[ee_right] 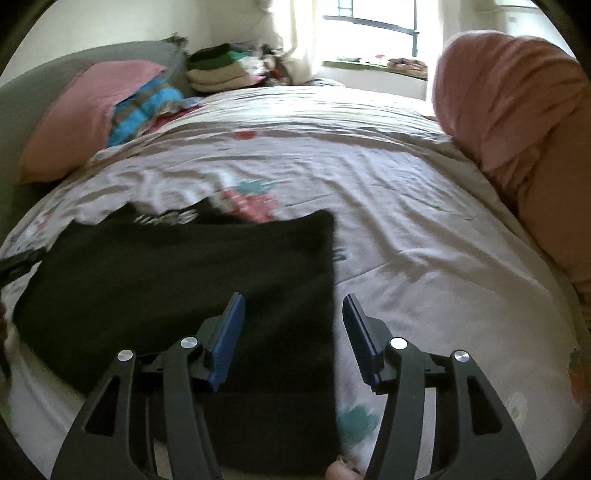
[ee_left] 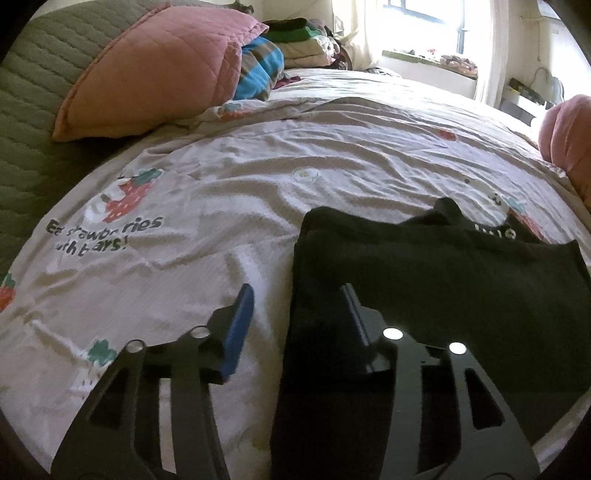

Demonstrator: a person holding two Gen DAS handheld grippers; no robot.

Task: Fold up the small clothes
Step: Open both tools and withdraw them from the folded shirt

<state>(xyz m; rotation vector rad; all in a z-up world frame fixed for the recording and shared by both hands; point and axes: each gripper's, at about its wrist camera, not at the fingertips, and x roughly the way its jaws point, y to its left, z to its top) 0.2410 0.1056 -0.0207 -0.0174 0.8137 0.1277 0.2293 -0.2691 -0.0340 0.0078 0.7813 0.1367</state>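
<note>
Here the garment [ee_left: 436,288] lies on the bed [ee_left: 229,192], long axis near-to-far; left tool [ee_left: 297,308] straddles its left edge, right tool [ee_right: 293,317] its right, both spread.

Bright window [ee_left: 424,26] behind pale curtains [ee_left: 354,33], strawberry-print bed [ee_left: 258,177], pink pillow [ee_left: 147,70] against green quilted headboard [ee_left: 33,110]

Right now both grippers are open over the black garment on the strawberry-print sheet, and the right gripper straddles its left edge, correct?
Not quite. The right gripper straddles the black garment at its right edge, as the right wrist view shows. Both grippers are indeed open; the left gripper straddles the left edge over the strawberry-print sheet.
</note>
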